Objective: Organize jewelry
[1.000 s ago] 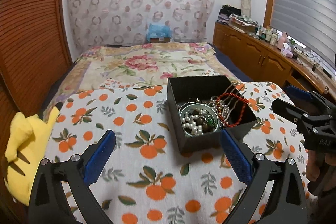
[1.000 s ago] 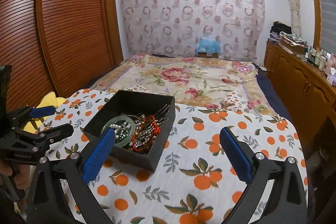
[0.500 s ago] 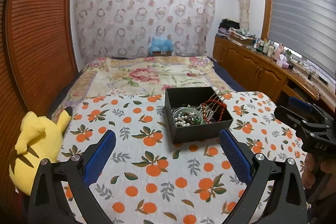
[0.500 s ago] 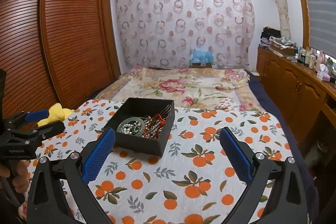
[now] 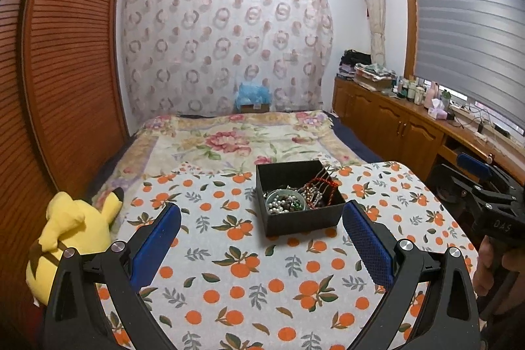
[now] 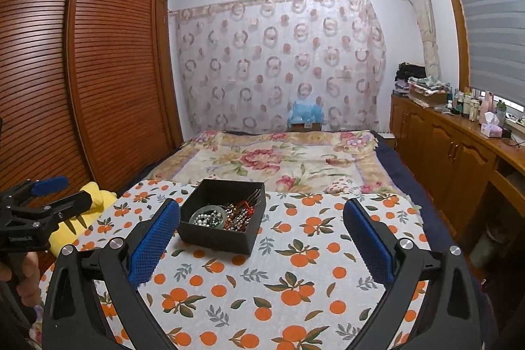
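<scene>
Your left gripper (image 5: 261,235): fingers spread wide, holding nothing, touching nothing. Right gripper (image 6: 261,235): same, fully spread, empty. Both hover above orange-print cloth (image 5: 262,277), short of black jewelry box (image 5: 297,197). Box sits on cloth, open top up, corner turned toward right gripper. Inside: green bangle (image 5: 285,200) ringing pearl beads (image 6: 205,218), red cord bracelet (image 5: 320,189) beside it, hair comb (image 6: 252,197) leaning on far rim, teeth up. Your hand (image 6: 23,277) grips left handle, gripper level. Yellow plush (image 5: 75,232) at cloth's left edge.

A yellow plush toy (image 5: 70,238) is lying beside the orange-print cloth (image 5: 229,277). A floral blanket (image 6: 279,159) is covering the bed behind.
</scene>
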Motion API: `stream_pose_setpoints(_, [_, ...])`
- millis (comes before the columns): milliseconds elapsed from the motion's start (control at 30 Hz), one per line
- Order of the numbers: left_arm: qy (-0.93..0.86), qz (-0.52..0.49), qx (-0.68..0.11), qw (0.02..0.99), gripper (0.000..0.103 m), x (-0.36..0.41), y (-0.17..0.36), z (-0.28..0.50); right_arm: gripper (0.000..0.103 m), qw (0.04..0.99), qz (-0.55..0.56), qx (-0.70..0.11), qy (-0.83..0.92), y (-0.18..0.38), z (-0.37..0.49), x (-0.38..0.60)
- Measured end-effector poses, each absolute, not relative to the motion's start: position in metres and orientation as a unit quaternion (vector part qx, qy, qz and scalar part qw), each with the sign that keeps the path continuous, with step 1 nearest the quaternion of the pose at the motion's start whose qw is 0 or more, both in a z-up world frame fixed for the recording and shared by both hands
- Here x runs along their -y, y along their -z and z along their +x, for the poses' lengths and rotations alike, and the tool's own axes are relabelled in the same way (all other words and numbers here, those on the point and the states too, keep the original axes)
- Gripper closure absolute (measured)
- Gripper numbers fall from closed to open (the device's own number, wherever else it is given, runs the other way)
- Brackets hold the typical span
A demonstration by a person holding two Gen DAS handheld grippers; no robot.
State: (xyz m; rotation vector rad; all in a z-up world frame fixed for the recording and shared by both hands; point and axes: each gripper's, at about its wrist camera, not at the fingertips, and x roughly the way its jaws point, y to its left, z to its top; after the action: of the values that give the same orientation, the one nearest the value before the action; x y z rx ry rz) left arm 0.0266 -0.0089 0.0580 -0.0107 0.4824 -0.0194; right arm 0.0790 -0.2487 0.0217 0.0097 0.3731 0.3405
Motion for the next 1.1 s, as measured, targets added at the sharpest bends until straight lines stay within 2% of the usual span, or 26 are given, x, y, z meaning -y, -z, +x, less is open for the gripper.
stream_pose_setpoints(1100, [0.002, -0.009, -0.232, 0.973, 0.008, 0.0035, -0.0593, 0.0197, 0.003, 0.967, 0.007, -0.187, -0.171, -0.0184, 0.0734, 0.2485])
